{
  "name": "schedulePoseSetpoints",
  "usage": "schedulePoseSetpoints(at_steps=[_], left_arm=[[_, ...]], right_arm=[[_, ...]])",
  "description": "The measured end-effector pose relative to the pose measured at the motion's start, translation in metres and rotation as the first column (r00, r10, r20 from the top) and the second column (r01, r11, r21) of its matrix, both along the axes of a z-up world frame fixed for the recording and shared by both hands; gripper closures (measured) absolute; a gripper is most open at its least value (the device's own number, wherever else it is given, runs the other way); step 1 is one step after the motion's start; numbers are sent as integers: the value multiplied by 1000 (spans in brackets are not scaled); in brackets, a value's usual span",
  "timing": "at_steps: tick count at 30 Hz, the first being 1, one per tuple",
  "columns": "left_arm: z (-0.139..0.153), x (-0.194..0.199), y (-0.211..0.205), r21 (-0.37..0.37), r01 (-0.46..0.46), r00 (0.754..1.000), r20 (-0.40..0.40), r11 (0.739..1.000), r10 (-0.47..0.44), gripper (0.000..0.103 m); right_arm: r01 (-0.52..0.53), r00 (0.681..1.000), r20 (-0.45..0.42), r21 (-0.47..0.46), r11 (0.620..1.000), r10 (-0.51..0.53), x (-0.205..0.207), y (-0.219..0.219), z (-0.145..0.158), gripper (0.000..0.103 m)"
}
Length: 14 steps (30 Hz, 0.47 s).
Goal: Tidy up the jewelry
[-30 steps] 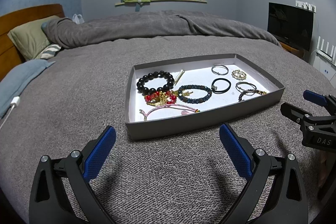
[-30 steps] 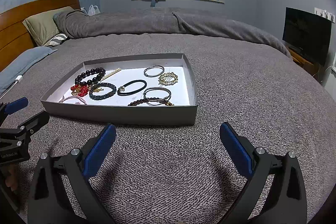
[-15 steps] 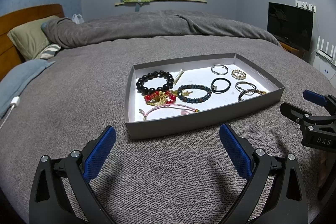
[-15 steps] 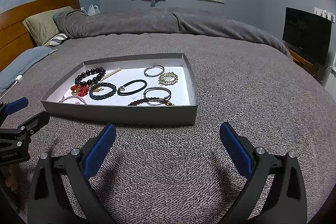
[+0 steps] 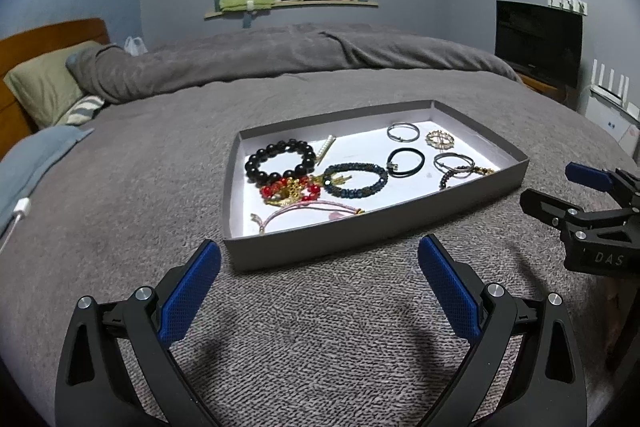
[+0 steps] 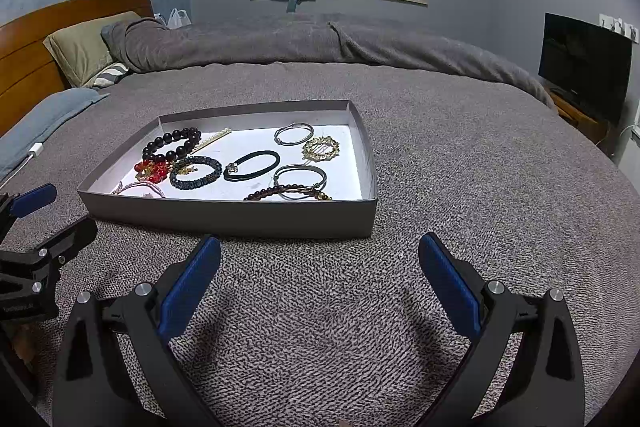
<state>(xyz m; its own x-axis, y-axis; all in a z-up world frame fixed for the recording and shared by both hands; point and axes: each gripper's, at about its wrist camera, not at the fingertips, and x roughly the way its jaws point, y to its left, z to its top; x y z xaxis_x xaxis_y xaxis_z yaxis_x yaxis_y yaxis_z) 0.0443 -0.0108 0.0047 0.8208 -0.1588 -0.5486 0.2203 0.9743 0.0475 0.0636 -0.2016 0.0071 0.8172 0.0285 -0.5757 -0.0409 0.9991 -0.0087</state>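
Observation:
A shallow grey box tray lies on the grey bedspread and holds several bracelets: a black bead bracelet, a red and gold one, a dark blue bead one, a black band, a silver bangle and a gold brooch-like ring. My left gripper is open and empty just in front of the tray. My right gripper is open and empty before the tray's near wall.
The bed stretches all around the tray. A rumpled grey duvet and pillows lie at the back. A white charger cable is at the left edge. A TV stands to the right.

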Motion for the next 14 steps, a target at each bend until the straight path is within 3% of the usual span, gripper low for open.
schedulePoseSetpoints(at_steps=[7,14], left_arm=[[0,1,0,16,0,1000,16,1000,0,5],[0,6,6,-24,1,1000,-24,1000,-1,5]], right_arm=[[0,1000,-1,0,1000,0,0,0,-1,5],[1,1000,-1,0,1000,-1,0,-1,-1,5]])
